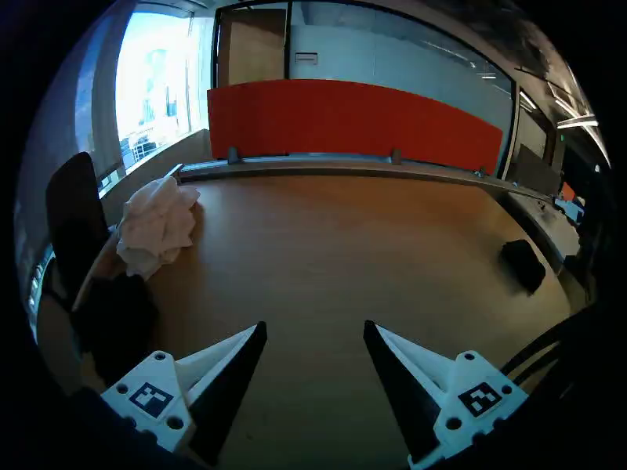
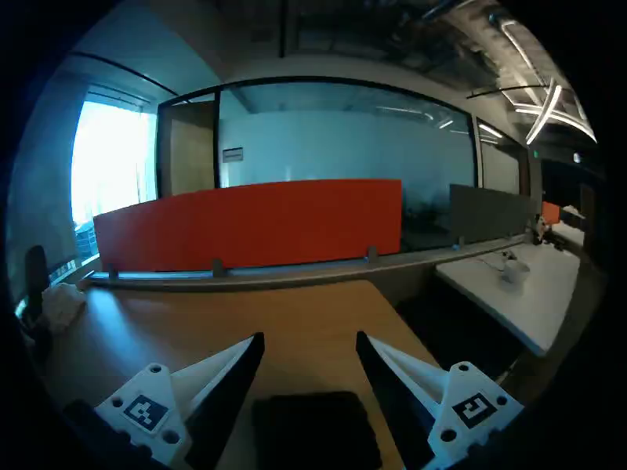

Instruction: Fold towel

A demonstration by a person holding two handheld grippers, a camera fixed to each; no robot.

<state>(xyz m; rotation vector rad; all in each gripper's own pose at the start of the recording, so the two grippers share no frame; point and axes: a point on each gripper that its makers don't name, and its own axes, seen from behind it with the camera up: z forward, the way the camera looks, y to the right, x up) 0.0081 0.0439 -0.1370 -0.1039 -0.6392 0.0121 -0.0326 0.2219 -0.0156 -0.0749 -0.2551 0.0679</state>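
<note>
A crumpled white towel [image 1: 157, 223] lies in a heap at the far left of the wooden table [image 1: 337, 258] in the left gripper view, well ahead and left of my left gripper [image 1: 313, 333]. That gripper is open with nothing between its fingers. In the right gripper view the same towel [image 2: 63, 301] is a small pale lump at the far left of the table [image 2: 259, 321]. My right gripper [image 2: 308, 345] is open and holds nothing, hovering over the table's near right part.
A flat black object [image 2: 317, 431] lies on the table just under the right gripper; it is also the black object [image 1: 523, 265] near the table's right edge. A black chair [image 1: 74, 215] stands left. An orange divider [image 1: 353, 121] borders the far edge. A white desk [image 2: 517, 301] stands right.
</note>
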